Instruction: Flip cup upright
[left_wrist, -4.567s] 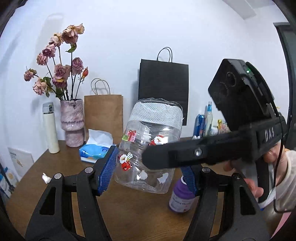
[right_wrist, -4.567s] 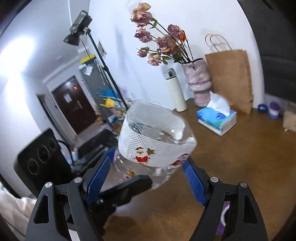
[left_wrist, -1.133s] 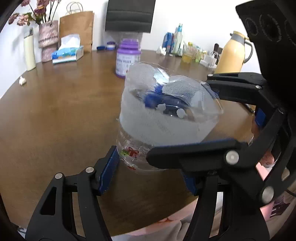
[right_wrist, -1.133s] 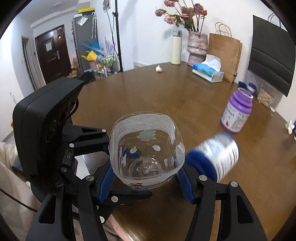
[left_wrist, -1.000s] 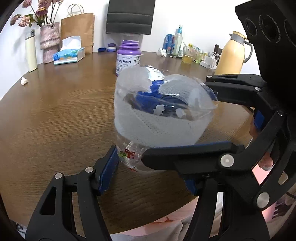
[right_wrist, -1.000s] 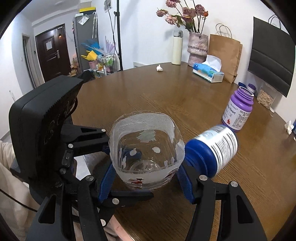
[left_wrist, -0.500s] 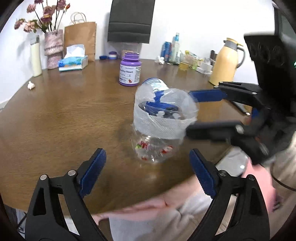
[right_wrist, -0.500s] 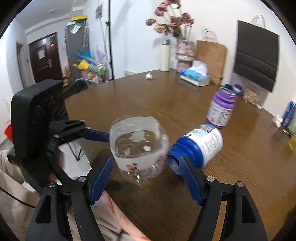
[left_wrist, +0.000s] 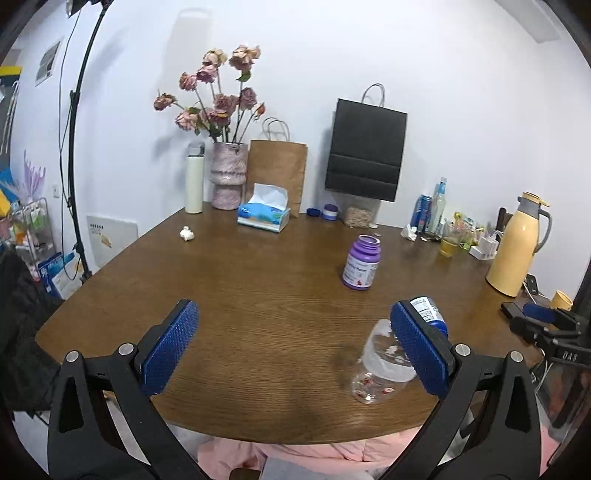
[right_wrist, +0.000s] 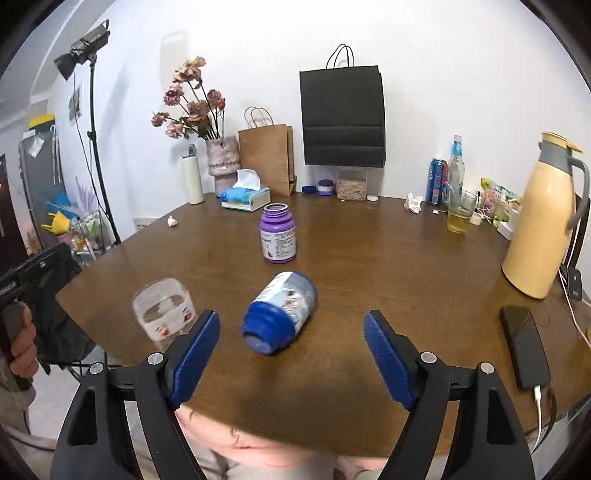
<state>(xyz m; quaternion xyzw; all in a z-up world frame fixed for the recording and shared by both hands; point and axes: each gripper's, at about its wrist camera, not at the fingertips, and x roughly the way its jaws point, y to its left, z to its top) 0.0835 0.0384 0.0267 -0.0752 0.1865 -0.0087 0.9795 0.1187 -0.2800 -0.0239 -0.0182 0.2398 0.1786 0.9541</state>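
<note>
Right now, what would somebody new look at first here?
Probably the clear cup with little Santa stickers, standing upright near the table's front edge, free of both open tongs. Right beside it a blue-capped bottle lies on its side, and behind that a purple jar stands mid-table.

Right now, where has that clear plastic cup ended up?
The clear cup stands upright near the table's front edge, left in the right wrist view, just beside the blue-capped bottle lying on its side.

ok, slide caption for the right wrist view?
Open right tool over table edge; clear cup upright and released, blue-capped bottle lying beside it.
</note>
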